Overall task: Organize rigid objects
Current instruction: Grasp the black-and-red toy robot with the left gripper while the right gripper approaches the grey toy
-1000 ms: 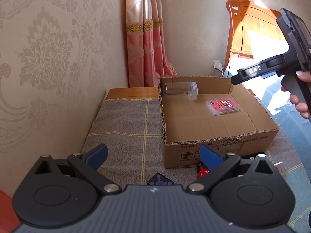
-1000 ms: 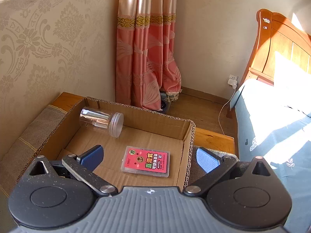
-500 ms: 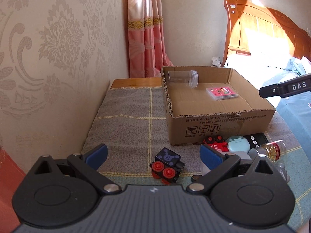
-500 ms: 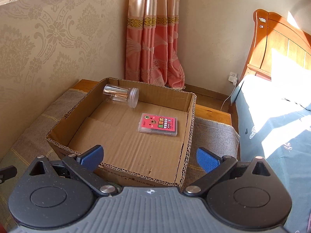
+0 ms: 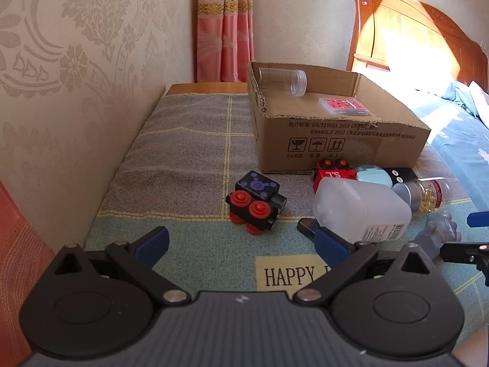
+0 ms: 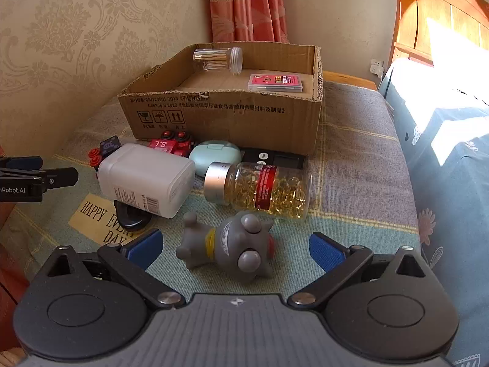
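Observation:
A cardboard box point(image 5: 351, 140) point(image 6: 232, 119) holds a clear jar point(image 5: 282, 78) point(image 6: 218, 59) and a pink card pack point(image 5: 343, 105) point(image 6: 275, 82). In front of it on the cloth lie a black and red toy train point(image 5: 255, 203), a red toy point(image 6: 172, 143), a white plastic bottle point(image 5: 360, 212) point(image 6: 146, 179), a mint case point(image 6: 215, 157), a capsule bottle point(image 6: 259, 189) and a grey figure point(image 6: 230, 249). My left gripper point(image 5: 241, 243) is open and empty, just short of the train. My right gripper point(image 6: 235, 247) is open, with the grey figure between its fingers.
A patterned wall point(image 5: 76, 76) runs along the left. A pink curtain point(image 5: 226, 27) hangs behind the box. A bed with a wooden headboard point(image 5: 412, 30) and blue sheet point(image 6: 452, 153) lies to the right. A black flat device point(image 6: 275, 159) lies by the box.
Both grippers have pulled back from over the box and lowered toward the cloth. The loose objects in front of the box have come into view. Both stay open.

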`<state>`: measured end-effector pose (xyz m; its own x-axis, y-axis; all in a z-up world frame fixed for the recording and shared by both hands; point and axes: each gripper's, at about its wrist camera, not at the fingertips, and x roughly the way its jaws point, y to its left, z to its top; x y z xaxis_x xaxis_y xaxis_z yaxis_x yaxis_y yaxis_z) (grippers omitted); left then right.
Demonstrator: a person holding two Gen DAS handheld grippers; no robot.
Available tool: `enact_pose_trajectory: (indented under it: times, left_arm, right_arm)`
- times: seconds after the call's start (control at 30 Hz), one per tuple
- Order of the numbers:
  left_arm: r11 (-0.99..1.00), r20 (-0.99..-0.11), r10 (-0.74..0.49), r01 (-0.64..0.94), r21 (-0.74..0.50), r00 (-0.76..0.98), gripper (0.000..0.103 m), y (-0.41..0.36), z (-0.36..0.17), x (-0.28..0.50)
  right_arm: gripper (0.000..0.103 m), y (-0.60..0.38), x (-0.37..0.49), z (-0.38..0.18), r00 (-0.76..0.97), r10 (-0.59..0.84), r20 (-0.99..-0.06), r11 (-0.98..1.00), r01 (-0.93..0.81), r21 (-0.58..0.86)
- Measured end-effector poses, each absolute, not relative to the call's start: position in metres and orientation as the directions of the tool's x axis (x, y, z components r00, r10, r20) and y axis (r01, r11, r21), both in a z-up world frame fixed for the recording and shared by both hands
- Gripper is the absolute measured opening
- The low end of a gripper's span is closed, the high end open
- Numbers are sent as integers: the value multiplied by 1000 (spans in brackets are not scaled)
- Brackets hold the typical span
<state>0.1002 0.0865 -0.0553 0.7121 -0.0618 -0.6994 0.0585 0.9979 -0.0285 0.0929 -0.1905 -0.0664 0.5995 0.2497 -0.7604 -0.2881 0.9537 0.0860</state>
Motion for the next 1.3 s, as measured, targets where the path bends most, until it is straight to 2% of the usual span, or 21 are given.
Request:
enact_pose_trajectory:
  times: [0.2,0.37,0.57,0.63,1.13,1.3]
  left_arm:
    - [998,-695,-56,70,-8,717,101,86,-66,97]
    - [998,-701,-56,58,-21,711,101,93,-76,107]
    - [999,-720,-53,43,-33,692,101,98,-96,124]
    - [1000,-714,-24,30,-4,700,101,97,-101,127]
    - [999,-711,-18,32,7,703,101,97,-100,166]
    - [999,-700,-24,36,2,714,95,93,-100,179]
  right_arm:
    - [103,-178,96,-94,580,211,-787,966,-245,78]
    - [103,-170,99,-104,615,131,-777,969,-245,-31]
    - [103,-174,96,-105,627,147,-765,966,-258,-26]
    - [103,-175,95,-106,630,148,-762,966,-258,-25]
    - [103,-176,94,-106,635,158,-756,963,-268,-24]
    - [103,-176,94,-106,636,159,-755,962,-270,-24]
